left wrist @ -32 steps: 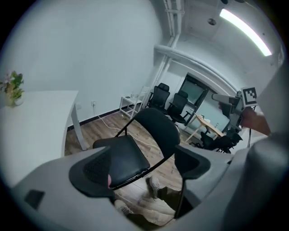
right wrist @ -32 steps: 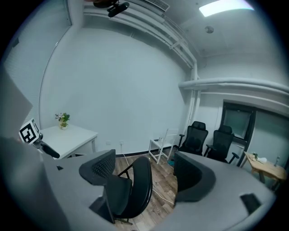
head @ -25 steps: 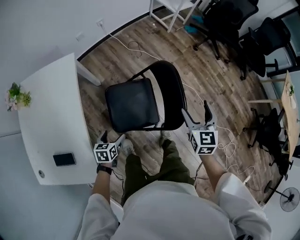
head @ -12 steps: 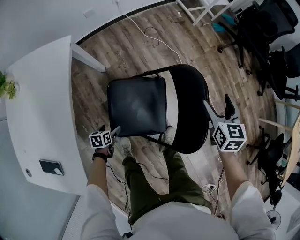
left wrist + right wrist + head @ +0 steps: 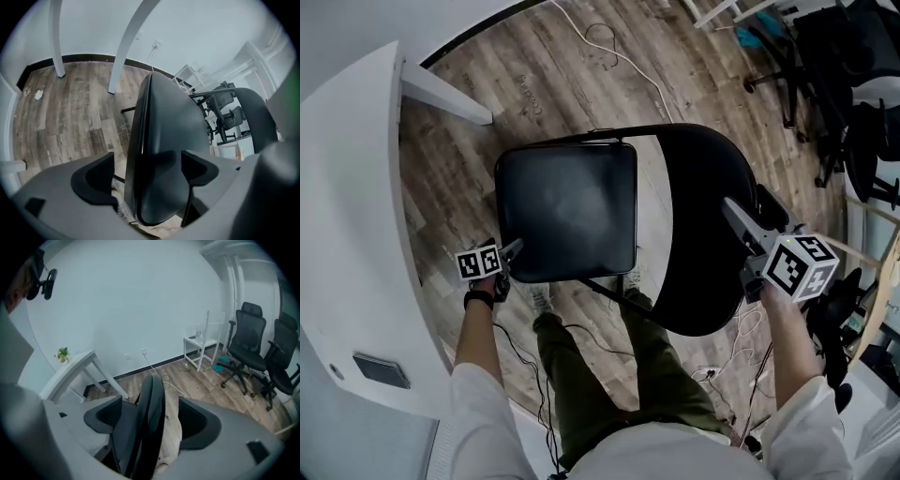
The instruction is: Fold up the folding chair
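Note:
A black folding chair stands unfolded on the wood floor, with its seat (image 5: 567, 211) on the left and its backrest (image 5: 708, 225) on the right in the head view. My left gripper (image 5: 514, 249) is at the seat's near left corner. In the left gripper view it (image 5: 147, 176) is open, and the seat's edge (image 5: 164, 140) stands between the jaws. My right gripper (image 5: 747, 202) straddles the backrest's top edge. In the right gripper view it (image 5: 152, 420) is open, with the backrest's edge (image 5: 147, 408) between the jaws and a gap on each side.
A white table (image 5: 356, 187) runs along the left with a dark flat device (image 5: 382, 371) on it. White cable (image 5: 619, 56) lies on the floor beyond the chair. Office chairs (image 5: 844, 56) crowd the far right. The person's legs (image 5: 581, 366) stand just behind the chair.
Both grippers have moved forward onto the chair: the left one to the seat's corner, the right one over the backrest's top edge. The head view has shifted closer over the chair.

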